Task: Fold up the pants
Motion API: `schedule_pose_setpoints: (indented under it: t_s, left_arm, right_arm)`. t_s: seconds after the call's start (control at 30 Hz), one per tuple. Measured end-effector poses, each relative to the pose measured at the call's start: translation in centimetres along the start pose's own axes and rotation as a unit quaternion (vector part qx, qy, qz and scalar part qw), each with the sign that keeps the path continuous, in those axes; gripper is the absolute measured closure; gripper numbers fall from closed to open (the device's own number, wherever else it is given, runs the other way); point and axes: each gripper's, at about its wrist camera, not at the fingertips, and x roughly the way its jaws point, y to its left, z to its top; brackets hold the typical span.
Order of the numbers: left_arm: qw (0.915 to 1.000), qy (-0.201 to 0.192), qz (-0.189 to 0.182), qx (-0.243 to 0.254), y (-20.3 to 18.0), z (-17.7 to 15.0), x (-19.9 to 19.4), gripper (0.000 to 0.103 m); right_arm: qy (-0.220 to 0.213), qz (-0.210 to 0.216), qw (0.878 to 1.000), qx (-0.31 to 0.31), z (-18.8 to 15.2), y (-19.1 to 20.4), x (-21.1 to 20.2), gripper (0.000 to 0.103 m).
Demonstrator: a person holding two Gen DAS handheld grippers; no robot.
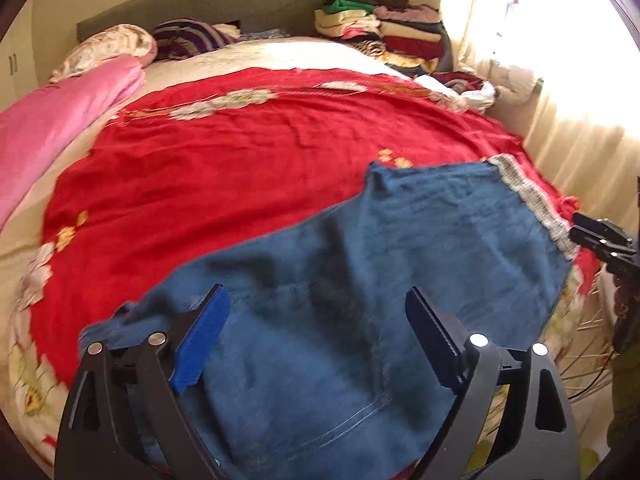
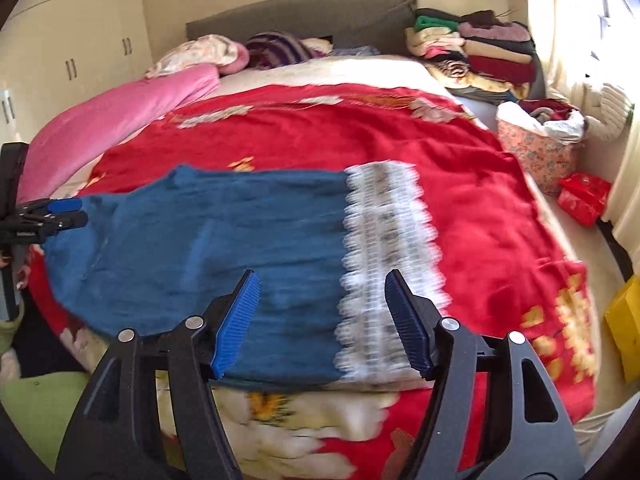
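pants [image 2: 208,248] lying flat on our red blanket [image 2: 312,136], near the bed's front edge, lace-trimmed end [image 2: 384,260] toward the right | left gripper [image 1: 318,336] spread wide over the blue fabric, gripping nothing | right gripper [image 2: 322,320] also wide, straddling where blue meets lace | clothes pile [image 2: 476,52] stacked by the headboard

My blue pants [image 1: 360,280] run off the bottom edge of the left wrist view, and their lace-trimmed cuff [image 2: 388,272] is smeared by motion blur, so I cannot read its pattern. My right hand-held gripper [image 1: 600,236] is cut by the frame's right edge, and my left hand-held gripper [image 2: 56,216] by the other view's left edge.
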Motion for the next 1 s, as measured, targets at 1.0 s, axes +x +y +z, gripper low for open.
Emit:
schedule_pose_setpoints:
  t_s: [1.0]
  left_arm:
    - [0.9989, -0.015, 0.040, 0.021, -1.4, -1.6, -4.5, 0.004]
  right_arm:
    - [0.011, -0.030, 0.999, 0.042, 0.0, 1.3, -2.3, 0.023]
